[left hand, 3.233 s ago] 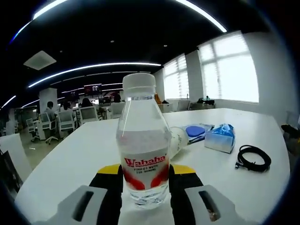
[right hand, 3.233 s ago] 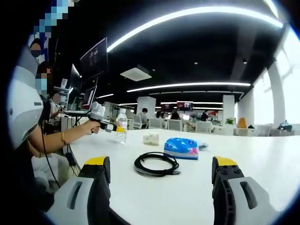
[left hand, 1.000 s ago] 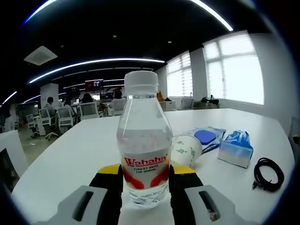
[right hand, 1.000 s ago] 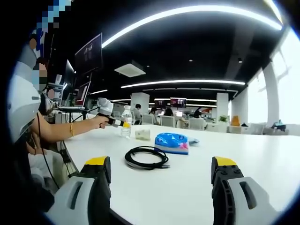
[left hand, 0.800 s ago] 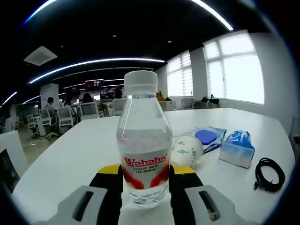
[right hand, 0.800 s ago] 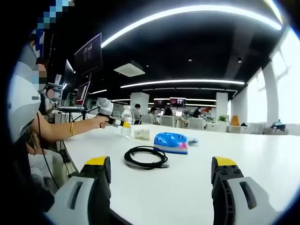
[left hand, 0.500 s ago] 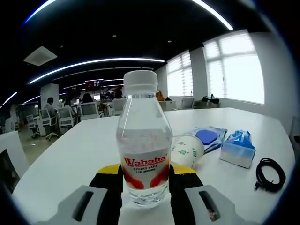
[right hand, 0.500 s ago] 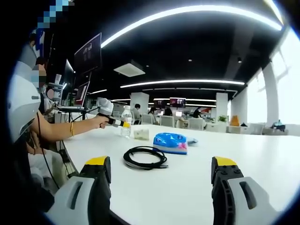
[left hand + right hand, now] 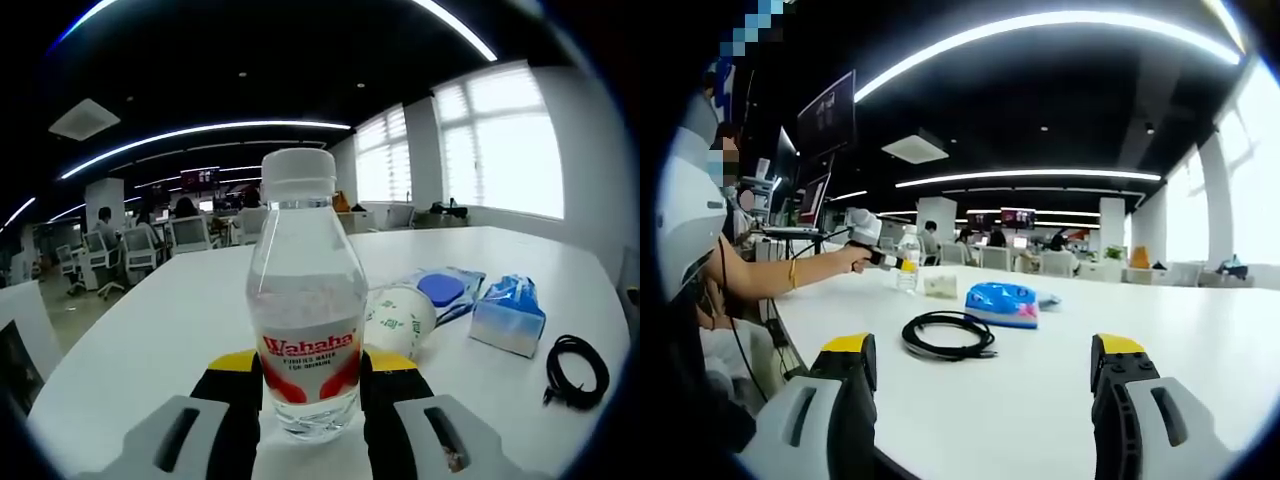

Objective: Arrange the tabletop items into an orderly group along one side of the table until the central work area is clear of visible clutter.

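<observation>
A capped Wahaha water bottle [image 9: 304,300] stood upright at centre frame. Right of it lay a tipped paper cup [image 9: 398,320], a blue tissue pack [image 9: 508,315] and a coiled black cable [image 9: 577,366].

Open-plan office: rows of desk chairs [image 9: 140,262], wall monitors [image 9: 837,122], strip ceiling lights [image 9: 1040,24].

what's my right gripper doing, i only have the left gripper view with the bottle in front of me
Observer: The right gripper is open and holds nothing, low over the white table.
Operator: anything in front of it
Observer: A coiled black cable lies on the table ahead of it, with the blue tissue pack farther off.
Operator: can it see my left side
Observer: Yes, the left gripper shows at the far left, shut on the water bottle, which stands upright at the table's edge.
</observation>
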{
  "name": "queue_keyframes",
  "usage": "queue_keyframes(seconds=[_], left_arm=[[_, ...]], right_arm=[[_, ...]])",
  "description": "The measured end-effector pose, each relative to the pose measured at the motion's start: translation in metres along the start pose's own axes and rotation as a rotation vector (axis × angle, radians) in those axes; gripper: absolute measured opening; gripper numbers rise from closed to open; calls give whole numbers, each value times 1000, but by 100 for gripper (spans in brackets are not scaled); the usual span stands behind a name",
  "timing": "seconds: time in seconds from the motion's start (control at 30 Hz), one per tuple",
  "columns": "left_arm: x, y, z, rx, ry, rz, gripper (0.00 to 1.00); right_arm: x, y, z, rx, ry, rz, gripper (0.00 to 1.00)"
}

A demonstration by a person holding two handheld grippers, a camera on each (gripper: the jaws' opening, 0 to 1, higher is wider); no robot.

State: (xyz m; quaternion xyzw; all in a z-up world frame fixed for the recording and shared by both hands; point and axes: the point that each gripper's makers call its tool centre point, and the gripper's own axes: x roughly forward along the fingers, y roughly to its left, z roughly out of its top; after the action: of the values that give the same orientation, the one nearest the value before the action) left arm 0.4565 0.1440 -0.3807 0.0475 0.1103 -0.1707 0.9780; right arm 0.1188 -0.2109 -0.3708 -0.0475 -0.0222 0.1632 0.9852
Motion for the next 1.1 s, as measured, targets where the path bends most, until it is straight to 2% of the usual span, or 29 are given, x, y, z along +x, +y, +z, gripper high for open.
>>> queue_keyframes(seconds=[0.77, 1.1], left_arm=[[0, 1, -2, 22, 2, 8, 38], [-13, 0, 6, 18, -8, 12, 38]], right_arm=[[-4, -4, -7, 13, 11, -19, 86], [-5, -1, -2, 9, -6, -13, 86]])
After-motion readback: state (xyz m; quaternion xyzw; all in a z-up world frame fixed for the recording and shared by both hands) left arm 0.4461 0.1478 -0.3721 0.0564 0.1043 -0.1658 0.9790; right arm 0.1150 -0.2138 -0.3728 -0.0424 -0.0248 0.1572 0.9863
